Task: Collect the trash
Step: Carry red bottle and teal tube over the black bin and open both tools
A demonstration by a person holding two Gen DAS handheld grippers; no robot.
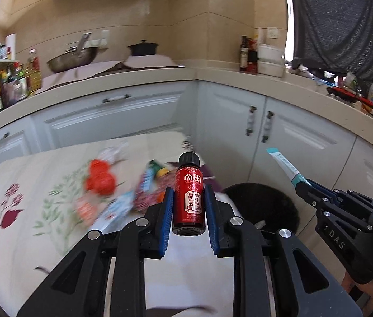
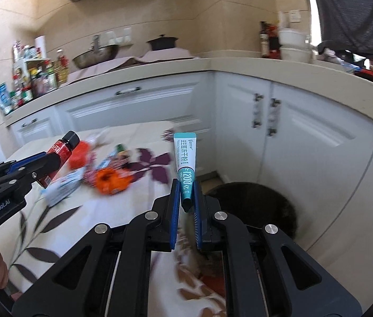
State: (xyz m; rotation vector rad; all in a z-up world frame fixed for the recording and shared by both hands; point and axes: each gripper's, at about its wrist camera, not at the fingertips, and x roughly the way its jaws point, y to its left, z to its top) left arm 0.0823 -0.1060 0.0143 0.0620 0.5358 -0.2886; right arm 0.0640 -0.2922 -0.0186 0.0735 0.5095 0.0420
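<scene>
My left gripper (image 1: 188, 198) is shut on a small red bottle (image 1: 188, 195) with a black cap, held upright above the table's right edge. It also shows in the right wrist view (image 2: 61, 149). My right gripper (image 2: 186, 192) is shut on a teal and white tube (image 2: 185, 158), held above the table edge beside a black trash bin (image 2: 265, 200). The tube also shows in the left wrist view (image 1: 286, 166), as does the bin (image 1: 263, 206). Several blurred wrappers and an orange piece of trash (image 2: 108, 181) lie on the floral tablecloth (image 1: 28, 185).
White cabinets (image 1: 292, 132) stand close behind the bin and table. The counter above carries a wok (image 1: 72, 58), a black pot (image 1: 142, 47), bottles (image 1: 6, 84) at left and containers (image 1: 269, 60) at right.
</scene>
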